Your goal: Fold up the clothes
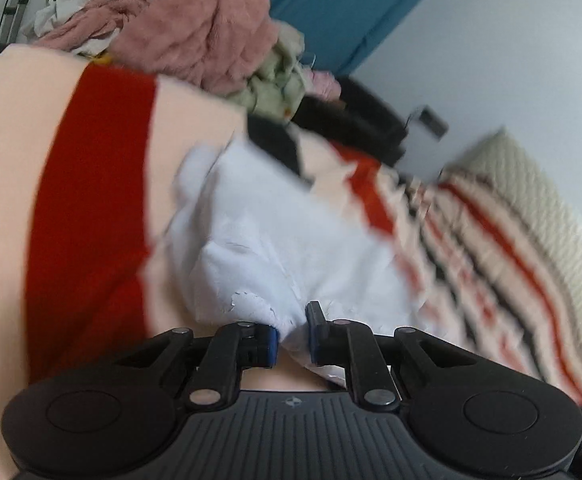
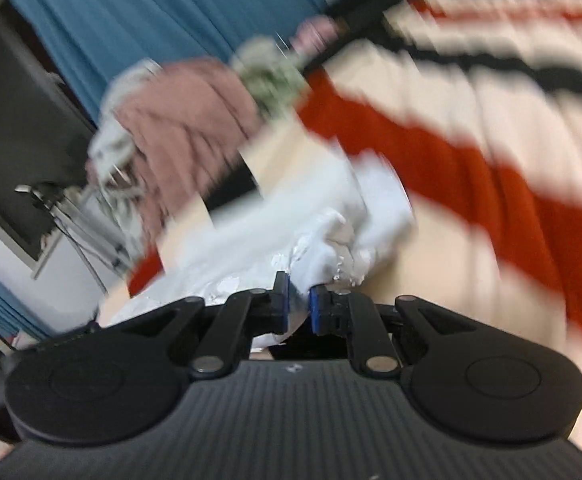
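Striped surface [image 1: 91, 184]: a cream cover with broad red and thin black bands fills most of both views; whether it is a bed or a blanket cannot be told through the blur.
Curtain [image 2: 139, 20]: blue-teal, hanging behind everything.
Clothes pile [image 1: 195, 36]: a pink fuzzy piece heaped with pale green and whitish pieces, at the far edge of the striped surface, well apart from both tools.
White garment [image 1: 275, 236]: bunched and crumpled on the striped surface, stretching between the two tools; its print looks cracked and flaking near the pinch points.
Left tool [image 1: 294, 342]: blue-padded fingers drawn close together, pinching a fold of the white garment.
Right tool [image 2: 299, 306]: fingers likewise narrowed to a slim gap, with a fold of the white garment [image 2: 323, 240] clamped between them.
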Motion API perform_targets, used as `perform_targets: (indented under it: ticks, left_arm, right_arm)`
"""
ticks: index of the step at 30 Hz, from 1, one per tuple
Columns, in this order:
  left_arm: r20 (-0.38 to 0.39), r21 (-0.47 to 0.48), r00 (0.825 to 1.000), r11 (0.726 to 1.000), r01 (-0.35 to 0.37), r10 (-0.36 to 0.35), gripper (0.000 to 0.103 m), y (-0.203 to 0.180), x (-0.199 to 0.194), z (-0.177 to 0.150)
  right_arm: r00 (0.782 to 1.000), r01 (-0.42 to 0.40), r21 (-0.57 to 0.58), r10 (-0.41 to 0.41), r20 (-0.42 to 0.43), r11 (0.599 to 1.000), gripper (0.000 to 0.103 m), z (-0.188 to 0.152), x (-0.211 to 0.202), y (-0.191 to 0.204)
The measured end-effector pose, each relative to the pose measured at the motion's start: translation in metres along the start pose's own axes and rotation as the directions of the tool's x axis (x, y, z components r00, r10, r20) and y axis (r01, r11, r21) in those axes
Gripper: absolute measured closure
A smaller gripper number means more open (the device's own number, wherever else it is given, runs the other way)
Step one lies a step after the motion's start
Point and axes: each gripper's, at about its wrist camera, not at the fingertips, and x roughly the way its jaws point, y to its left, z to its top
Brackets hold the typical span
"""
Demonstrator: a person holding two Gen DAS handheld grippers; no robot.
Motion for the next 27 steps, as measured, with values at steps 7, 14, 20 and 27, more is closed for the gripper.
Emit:
perform_targets:
  ticks: [7, 14, 20, 27]
  left_arm:
    - [0.024, 0.129, 0.998, 0.99, -0.064, 0.061, 0.084, -0.016, -0.058, -0.028]
    - [0.11, 0.219, 0.992, 0.972, -0.083, 0.06, 0.071, -0.069, -0.181, -0.048]
    - [0.191, 0.272, 0.981, 0.958, -0.09, 0.038, 0.042, -0.118, -0.287, -0.077]
    - [0.309, 0.306, 0.95, 0.942, -0.136, 0.037, 0.0, -0.15, -0.383, -0.123]
  right_arm:
    - [0.995, 0.047, 0.053, -0.042, -0.087, 0.997, 0.088, -0.036, -0.047, -0.001]
    - [1.0, 0.002, -0.124, -0.005, -0.021, 0.992, 0.088, -0.046, -0.162, 0.056]
    - [0.996, -0.011, -0.291, 0.037, 0.081, 0.957, 0.053, -0.055, -0.256, 0.099]
    - [0.98, 0.032, -0.45, 0.061, 0.191, 0.892, 0.001, -0.088, -0.333, 0.128]
